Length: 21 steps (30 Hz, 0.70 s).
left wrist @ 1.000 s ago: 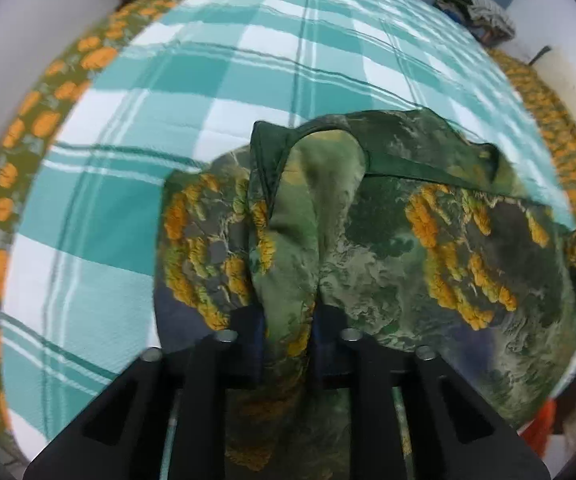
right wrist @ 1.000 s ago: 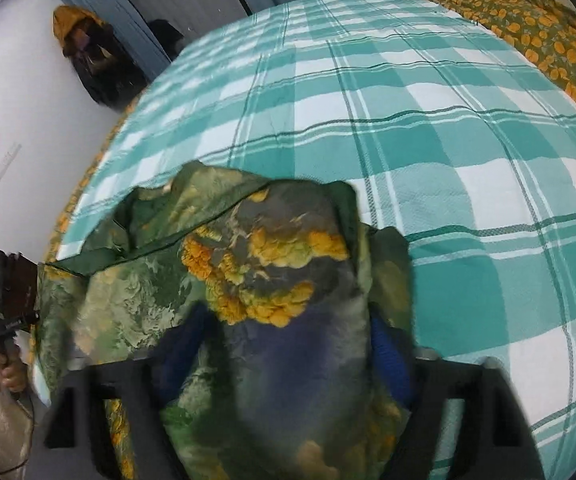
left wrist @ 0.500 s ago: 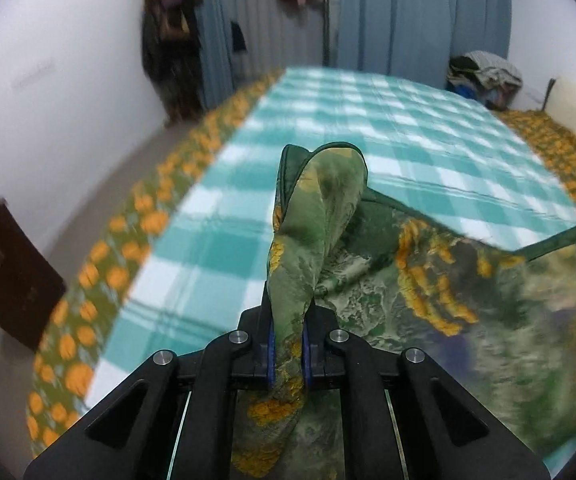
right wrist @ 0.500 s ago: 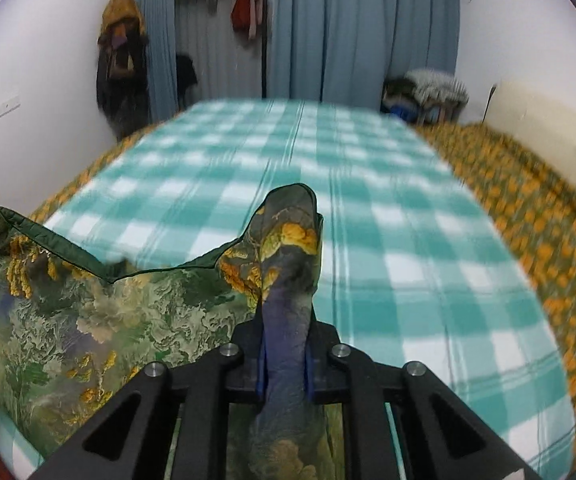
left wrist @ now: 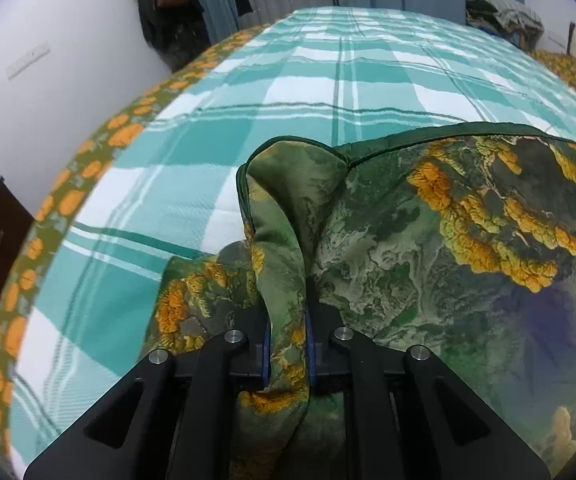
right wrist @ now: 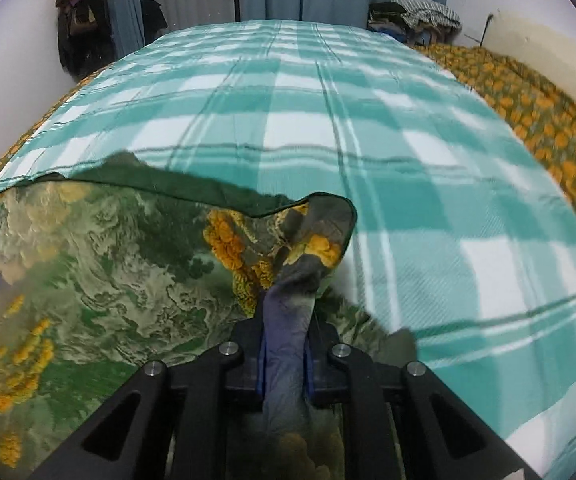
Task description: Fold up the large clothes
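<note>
1. your left gripper (left wrist: 286,350) was clamped tight on one bunched corner of the green floral garment (left wrist: 427,248), and your right gripper (right wrist: 284,354) was pinched on the opposite corner.
2. the dark hemmed edge (right wrist: 192,186) ran straight between your two hands, so the long axis went side to side.
3. the cloth sagged over the near end of the teal checked bedspread (right wrist: 367,152), with open bed straight ahead of both grippers. neither hand looked nearer, so i'd guess both needed to go forward evenly.
</note>
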### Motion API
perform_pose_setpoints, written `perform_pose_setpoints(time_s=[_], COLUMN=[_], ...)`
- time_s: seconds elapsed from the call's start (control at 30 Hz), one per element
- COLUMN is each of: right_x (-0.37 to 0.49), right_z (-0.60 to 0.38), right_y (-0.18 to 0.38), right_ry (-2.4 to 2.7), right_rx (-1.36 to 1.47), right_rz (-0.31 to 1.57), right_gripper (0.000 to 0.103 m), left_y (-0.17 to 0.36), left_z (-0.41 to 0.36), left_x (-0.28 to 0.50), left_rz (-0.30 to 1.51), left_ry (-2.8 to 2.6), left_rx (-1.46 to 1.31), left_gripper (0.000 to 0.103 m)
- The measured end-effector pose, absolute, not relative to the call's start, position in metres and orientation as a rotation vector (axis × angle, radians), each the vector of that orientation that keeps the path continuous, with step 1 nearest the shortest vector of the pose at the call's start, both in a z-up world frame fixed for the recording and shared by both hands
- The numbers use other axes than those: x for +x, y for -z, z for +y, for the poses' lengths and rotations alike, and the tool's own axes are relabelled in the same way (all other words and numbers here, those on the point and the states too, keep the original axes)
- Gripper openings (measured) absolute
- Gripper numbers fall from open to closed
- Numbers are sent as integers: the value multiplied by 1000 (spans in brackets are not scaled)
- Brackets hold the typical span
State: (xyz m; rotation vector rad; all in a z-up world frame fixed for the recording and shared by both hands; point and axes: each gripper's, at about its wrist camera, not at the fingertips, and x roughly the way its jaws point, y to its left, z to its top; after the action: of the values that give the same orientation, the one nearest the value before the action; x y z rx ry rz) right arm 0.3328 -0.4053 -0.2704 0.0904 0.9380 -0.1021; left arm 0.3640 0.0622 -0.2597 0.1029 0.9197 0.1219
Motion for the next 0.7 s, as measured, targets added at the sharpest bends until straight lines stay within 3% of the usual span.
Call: perform_pose_setpoints(time_s=[0.4, 0.5, 0.57, 0.63, 0.67, 0.7], right_x=[331, 330, 328, 327, 327, 326], right_z=[-408, -412, -417, -423, -427, -430], right_y=[285, 282, 277, 271, 266, 263], right_ry=[84, 75, 75, 70, 71, 76], right_rx=[145, 163, 179, 202, 216, 224], right_rz=[912, 912, 912, 921, 927, 930], right_gripper=[17, 18, 21, 22, 28, 46], left_y=[263, 254, 245, 230, 224, 218], left_z=[59, 61, 65, 72, 74, 77], left_x=[358, 356, 353, 346, 342, 337], left_rz=[898, 911, 925, 929, 922, 908], left_ry=[-94, -90, -97, -98, -93, -87], left_rx=[69, 69, 62, 52, 47, 44], left_gripper=[13, 20, 36, 81, 90, 97])
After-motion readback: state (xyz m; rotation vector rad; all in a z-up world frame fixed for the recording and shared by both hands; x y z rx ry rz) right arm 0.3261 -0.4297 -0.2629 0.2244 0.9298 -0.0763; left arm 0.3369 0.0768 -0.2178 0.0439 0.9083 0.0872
